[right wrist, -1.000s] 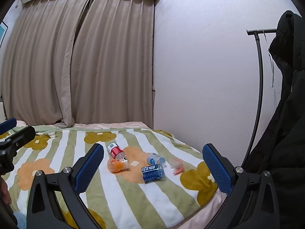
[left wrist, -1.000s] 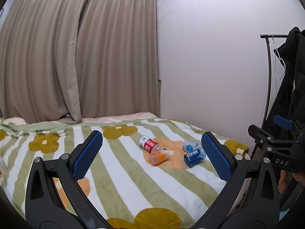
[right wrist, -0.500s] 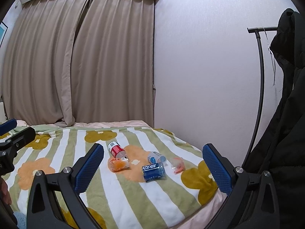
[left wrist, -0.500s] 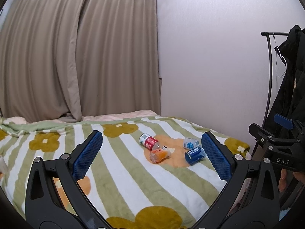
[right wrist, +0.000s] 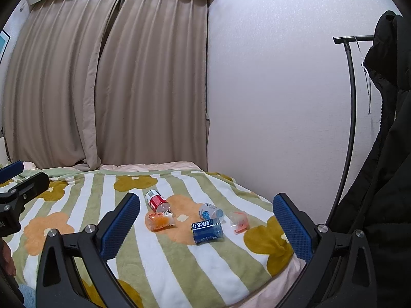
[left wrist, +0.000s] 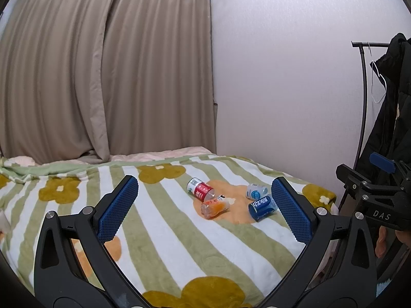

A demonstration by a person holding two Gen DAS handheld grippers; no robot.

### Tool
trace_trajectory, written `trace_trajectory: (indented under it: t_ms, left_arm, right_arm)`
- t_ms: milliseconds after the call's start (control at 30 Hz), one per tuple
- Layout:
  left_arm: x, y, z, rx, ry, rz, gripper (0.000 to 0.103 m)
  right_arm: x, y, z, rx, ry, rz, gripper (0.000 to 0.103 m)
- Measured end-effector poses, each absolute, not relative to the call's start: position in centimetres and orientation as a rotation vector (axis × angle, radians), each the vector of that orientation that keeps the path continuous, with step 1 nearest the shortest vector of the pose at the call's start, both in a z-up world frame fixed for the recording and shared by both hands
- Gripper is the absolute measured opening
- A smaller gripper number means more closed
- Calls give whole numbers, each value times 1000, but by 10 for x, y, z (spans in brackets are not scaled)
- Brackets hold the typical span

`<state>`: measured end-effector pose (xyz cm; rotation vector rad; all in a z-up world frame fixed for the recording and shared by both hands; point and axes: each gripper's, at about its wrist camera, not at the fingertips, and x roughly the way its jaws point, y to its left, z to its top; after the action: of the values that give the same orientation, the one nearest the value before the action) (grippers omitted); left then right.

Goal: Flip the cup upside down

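Observation:
Several small printed cups lie on their sides on the striped flower blanket (left wrist: pixel 164 233) (right wrist: pixel 159 256): a red one (left wrist: pixel 201 189) (right wrist: pixel 157 200), an orange one (left wrist: pixel 215 206) (right wrist: pixel 159 221), a dark blue one (left wrist: pixel 262 204) (right wrist: pixel 207 230), a pale blue one (left wrist: pixel 257 191) (right wrist: pixel 210 211), and a clear one with orange print (right wrist: pixel 239 221). My left gripper (left wrist: pixel 204 211) is open, well short of the cups, nothing between its blue pads. My right gripper (right wrist: pixel 205 227) is open too, also short of them and empty.
Beige curtains (left wrist: pixel 102 77) hang behind the bed, and a white wall (right wrist: pixel 269 89) runs along its right side. A black coat (right wrist: pixel 385 154) hangs on a rack (right wrist: pixel 349 102) at the right. The right gripper's body (left wrist: pixel 372 197) shows in the left view, the left one's (right wrist: pixel 18 195) in the right view.
Both grippers have drifted slightly; the cups sit a little differently in each view. Nothing was grasped and both stay open.

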<state>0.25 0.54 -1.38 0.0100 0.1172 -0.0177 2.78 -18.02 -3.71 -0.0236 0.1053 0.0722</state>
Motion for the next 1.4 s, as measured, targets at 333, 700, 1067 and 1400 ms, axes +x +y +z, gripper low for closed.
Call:
trace_trajectory:
  t_ms: [333,700,1067,1400]
  left_arm:
    - [1,6,-16,9,108,-16,103]
    - [2,6,-15,8,111,-16,103]
    - [3,5,-14,2,115,-20,103]
    - [46,13,10,20,181,-51,103]
  right_arm:
    - [27,-183,-38,-7,110,69,103]
    - [27,-184,-37,-7,114,68,103]
    - [27,-186,-38,-5,124,65,103]
    - [73,-191,-5,-47,141,69,103]
